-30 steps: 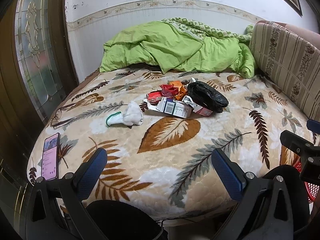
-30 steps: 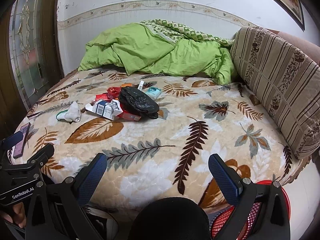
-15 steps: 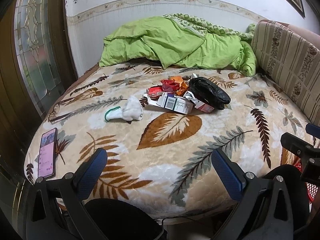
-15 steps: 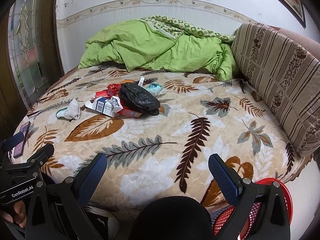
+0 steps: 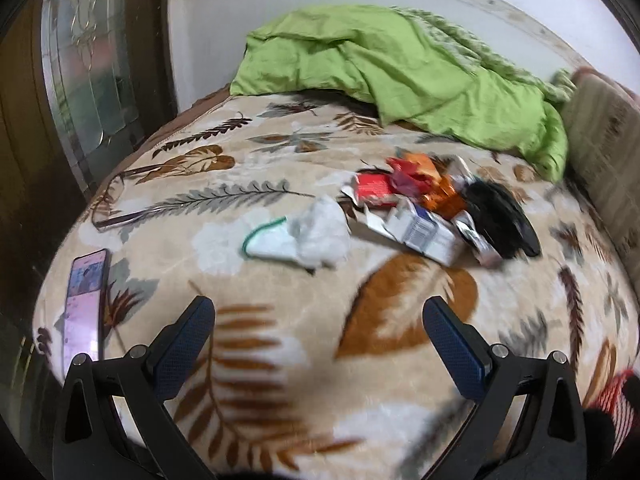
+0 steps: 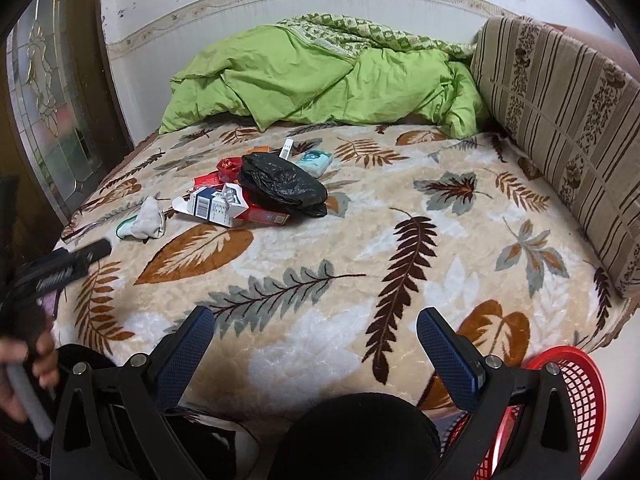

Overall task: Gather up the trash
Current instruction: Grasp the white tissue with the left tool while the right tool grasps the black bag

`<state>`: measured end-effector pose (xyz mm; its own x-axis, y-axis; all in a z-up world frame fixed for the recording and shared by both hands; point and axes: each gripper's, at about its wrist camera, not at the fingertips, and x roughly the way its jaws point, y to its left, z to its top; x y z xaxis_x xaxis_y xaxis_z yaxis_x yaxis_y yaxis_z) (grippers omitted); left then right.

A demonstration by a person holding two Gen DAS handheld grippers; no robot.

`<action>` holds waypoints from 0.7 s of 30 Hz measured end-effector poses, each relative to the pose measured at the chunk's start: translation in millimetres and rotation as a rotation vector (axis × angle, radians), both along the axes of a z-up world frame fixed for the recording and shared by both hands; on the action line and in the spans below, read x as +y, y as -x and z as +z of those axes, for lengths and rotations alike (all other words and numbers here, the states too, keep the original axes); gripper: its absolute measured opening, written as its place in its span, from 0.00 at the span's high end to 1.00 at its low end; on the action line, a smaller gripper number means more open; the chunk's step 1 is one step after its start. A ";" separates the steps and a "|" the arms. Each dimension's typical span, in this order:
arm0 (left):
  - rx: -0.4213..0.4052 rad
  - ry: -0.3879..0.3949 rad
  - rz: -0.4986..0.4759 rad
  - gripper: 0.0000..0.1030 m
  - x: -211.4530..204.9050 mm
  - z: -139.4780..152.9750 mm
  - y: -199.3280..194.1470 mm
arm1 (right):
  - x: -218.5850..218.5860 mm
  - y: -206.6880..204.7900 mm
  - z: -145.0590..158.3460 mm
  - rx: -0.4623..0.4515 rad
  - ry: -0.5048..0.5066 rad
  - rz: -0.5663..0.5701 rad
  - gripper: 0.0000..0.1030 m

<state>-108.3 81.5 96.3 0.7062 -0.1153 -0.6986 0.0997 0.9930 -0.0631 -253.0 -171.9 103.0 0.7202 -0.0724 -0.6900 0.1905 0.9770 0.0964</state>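
A pile of trash lies mid-bed: a black plastic bag [image 6: 280, 184], a white and blue carton [image 6: 216, 208], red wrappers [image 5: 384, 188] and a crumpled white tissue [image 5: 316, 236] with a green loop. My left gripper [image 5: 318, 328] is open and empty over the leaf-print blanket, short of the tissue. My right gripper [image 6: 316, 336] is open and empty near the bed's front edge. The left gripper also shows at the left of the right wrist view [image 6: 76, 258].
A red mesh basket [image 6: 572, 396] stands on the floor at the bed's front right corner. A phone [image 5: 86, 292] lies at the bed's left edge. A green quilt [image 6: 320, 76] is heaped at the back. A striped cushion [image 6: 568, 128] lines the right side.
My left gripper has moved forward over the bed toward the tissue and trash pile; its view is blurred. The right gripper has shifted slightly forward.
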 end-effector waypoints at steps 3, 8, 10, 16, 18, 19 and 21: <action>-0.009 0.004 0.030 0.01 -0.9 -3.4 -27.9 | -3.1 -4.9 0.0 0.005 -0.009 0.009 0.01; 0.031 0.012 0.064 0.16 -5.8 -16.0 -73.9 | -5.3 -16.3 1.8 0.003 -0.030 0.068 0.01; 0.053 0.008 0.088 0.23 -4.4 -25.8 -89.8 | -7.8 -23.4 8.2 -0.016 -0.034 0.110 0.01; 0.113 0.034 0.093 0.45 1.8 -54.0 -112.3 | -36.3 -73.2 30.9 -0.077 -0.085 0.202 0.01; 0.097 0.023 0.068 0.55 -0.8 -53.8 -112.5 | -46.4 -101.3 29.3 -0.063 -0.100 0.240 0.01; 0.089 0.015 0.056 0.59 -2.7 -54.1 -112.5 | -48.2 -111.2 27.5 -0.056 -0.098 0.255 0.01; 0.086 0.006 0.026 0.71 -7.3 -56.2 -113.2 | -51.2 -138.9 20.1 -0.048 -0.093 0.301 0.01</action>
